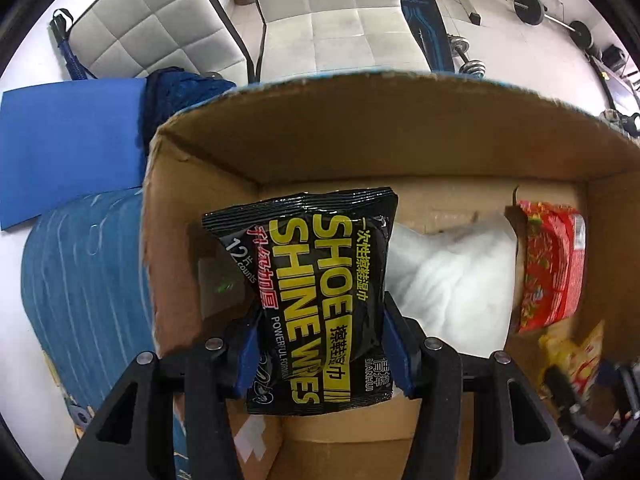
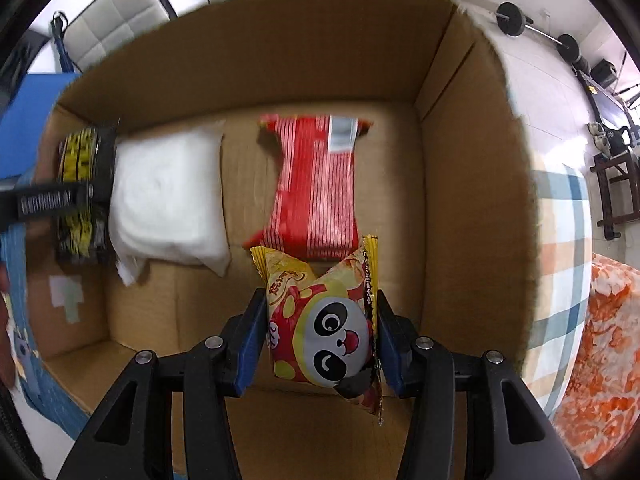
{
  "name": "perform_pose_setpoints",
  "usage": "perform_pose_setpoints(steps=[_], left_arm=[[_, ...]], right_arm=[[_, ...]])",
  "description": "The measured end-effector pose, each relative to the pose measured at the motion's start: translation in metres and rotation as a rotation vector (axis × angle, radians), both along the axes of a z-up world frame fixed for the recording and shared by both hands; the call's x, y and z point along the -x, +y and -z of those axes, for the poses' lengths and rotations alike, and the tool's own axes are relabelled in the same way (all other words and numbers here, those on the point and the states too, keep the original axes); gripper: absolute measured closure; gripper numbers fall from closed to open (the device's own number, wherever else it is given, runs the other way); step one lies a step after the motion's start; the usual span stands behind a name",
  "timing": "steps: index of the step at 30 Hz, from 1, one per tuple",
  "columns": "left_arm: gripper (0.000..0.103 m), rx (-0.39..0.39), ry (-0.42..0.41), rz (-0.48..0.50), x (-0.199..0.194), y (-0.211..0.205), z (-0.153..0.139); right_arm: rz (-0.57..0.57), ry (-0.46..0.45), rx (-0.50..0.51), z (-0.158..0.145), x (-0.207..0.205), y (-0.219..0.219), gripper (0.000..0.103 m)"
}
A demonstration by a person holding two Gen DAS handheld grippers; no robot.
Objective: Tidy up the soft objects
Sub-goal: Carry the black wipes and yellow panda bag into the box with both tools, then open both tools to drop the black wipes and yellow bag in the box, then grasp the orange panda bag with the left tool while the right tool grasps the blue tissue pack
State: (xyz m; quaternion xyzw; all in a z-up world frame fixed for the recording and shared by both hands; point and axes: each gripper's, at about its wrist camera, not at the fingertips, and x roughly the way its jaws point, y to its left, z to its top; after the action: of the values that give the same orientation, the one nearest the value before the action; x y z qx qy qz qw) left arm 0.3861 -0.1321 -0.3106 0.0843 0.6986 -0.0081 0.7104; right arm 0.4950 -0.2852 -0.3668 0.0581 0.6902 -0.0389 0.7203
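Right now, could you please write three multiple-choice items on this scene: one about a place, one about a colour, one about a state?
1. Where does the white pillow lie?
A. in the cardboard box
B. on a chair
C. on the floor

2. What colour is the shoe wipes pack?
A. green
B. black
C. pink

3. How is the right gripper?
A. wide open, holding nothing
B. shut on the panda snack bag
C. out of view

Key: 1 A, it rests on the box floor; 2 B, black with yellow lettering; 3 B, both fingers press the bag.
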Motion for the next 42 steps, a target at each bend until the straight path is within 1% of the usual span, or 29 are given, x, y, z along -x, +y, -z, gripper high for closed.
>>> perform_pose_setpoints(steps=[2,6,9,14,15,16,19,25,31,33,36,38,40,42], left_arm=[[0.053,0.019,-0.004,-0.001,-0.004,-0.002,0.0],[0.052,0.028,0.0,0.011,-0.007,-0.006,0.004],[0.052,0.036,0.005,0.011,-0.01,-0.004,0.006],[0.049,0.073,0.051,-0.004,-0.011,0.004,0.006],[0.048,0.079,0.054,-0.004,-0.01,0.005,0.004],[0.044,0.077,0.053,-0.005,-0.009,0.005,0.001],[0.044,0.06,0.027,-0.004,-0.006,0.007,-0.01],[0.044,0.089,-0.015,-0.032,0.008,0.02,-0.036],[0.044,0.121,-0.079,-0.06,0.045,0.039,-0.064],[0.044,0.136,-0.099,-0.068,0.063,0.045,-0.073],[0.044,0.146,-0.138,-0.084,0.088,0.053,-0.086],[0.044,0.14,-0.17,-0.09,0.107,0.057,-0.097],[0.044,0.139,-0.197,-0.093,0.117,0.059,-0.103],[0.043,0.135,-0.225,-0.097,0.133,0.06,-0.114]], right_arm=[[-0.009,0.005,0.011,0.006,0.002,-0.001,0.051],[-0.025,0.021,0.023,0.022,0.008,-0.003,0.05],[-0.042,0.016,0.009,0.028,0.013,-0.003,0.049],[-0.037,0.029,-0.01,0.032,0.014,-0.001,0.046],[-0.031,0.039,-0.016,0.033,0.013,-0.003,0.046],[-0.023,0.044,-0.02,0.032,0.013,-0.003,0.046],[-0.009,0.039,-0.022,0.029,0.015,-0.004,0.045],[0.016,0.02,-0.012,0.013,0.018,-0.007,0.042],[0.042,-0.004,-0.009,-0.005,0.03,-0.004,0.042],[0.051,-0.013,-0.012,-0.011,0.036,-0.003,0.042],[0.055,-0.032,-0.011,-0.027,0.048,0.009,0.042],[0.057,-0.041,-0.005,-0.035,0.054,0.01,0.042],[0.058,-0.058,-0.013,-0.045,0.06,0.014,0.038],[0.061,-0.081,-0.016,-0.054,0.068,0.018,0.027]])
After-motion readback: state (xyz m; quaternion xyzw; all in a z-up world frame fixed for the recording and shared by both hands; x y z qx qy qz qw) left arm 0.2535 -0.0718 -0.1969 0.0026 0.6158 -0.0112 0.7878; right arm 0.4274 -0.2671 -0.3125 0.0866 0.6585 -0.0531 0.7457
